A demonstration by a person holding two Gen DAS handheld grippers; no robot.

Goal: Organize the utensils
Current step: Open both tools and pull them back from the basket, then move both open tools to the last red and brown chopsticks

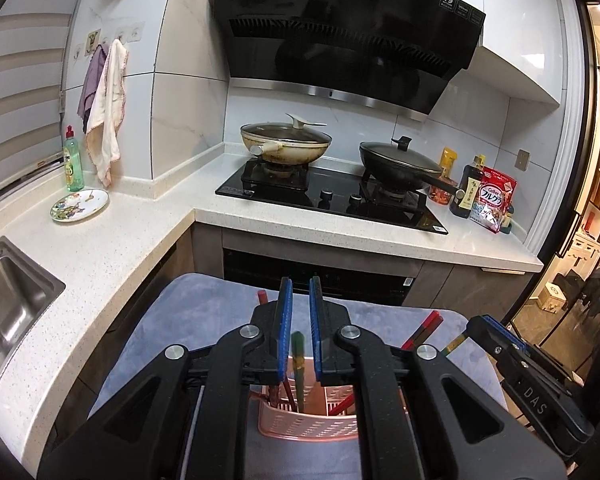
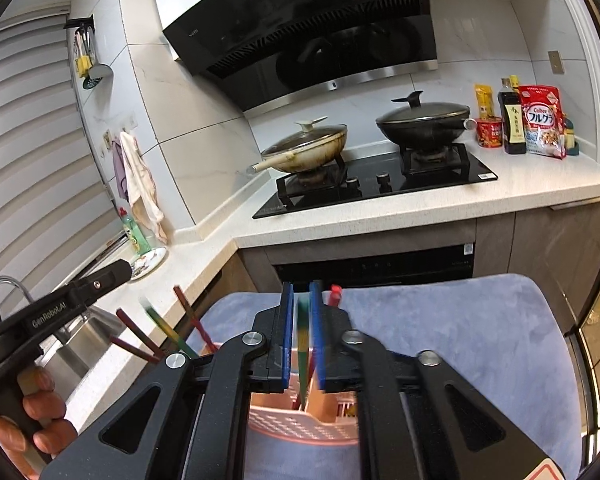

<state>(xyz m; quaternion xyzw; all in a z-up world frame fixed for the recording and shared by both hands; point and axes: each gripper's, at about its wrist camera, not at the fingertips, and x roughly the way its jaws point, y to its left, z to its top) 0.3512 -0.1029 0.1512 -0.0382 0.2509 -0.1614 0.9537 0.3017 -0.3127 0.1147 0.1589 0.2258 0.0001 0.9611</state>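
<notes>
Right wrist view is showing what the left one does not — a green chopstick [image 2: 302, 344] standing between the blue pads [image 2: 287, 332] of the right gripper [image 2: 301, 292], its shaft running down into the pink slotted holder [image 2: 300, 426] just below the jaws. The pads are sitting narrowly apart and close against the stick on both sides, though the stick is blurred, so I cannot tell whether they are actually pinching it. A red-tipped chopstick [image 2: 334, 295] is poking up just beyond the right pad. Off to the left, the left gripper [image 2: 118, 270] is reaching out over the counter edge, with the person's left hand [image 2: 36, 420] wrapped round its handle, and several red and green-yellow chopsticks [image 2: 156, 328] are leaning out of the holder beside it.

Left wrist view is looking down on the same pink holder [image 1: 308, 420] from the other side. Its own claw [image 1: 301, 282] is standing slightly parted and gripping nothing — a dark green chopstick [image 1: 298, 356] is rising from the holder behind the gap without touching either pad. The right gripper [image 1: 496, 336] is showing at the right edge here.

Both views are showing the holder resting on a blue-grey cloth [image 2: 440, 340]. Further off, two lidded woks [image 1: 286, 142] are sitting on the black hob [image 1: 332, 204] under the extractor hood [image 1: 340, 28].
</notes>
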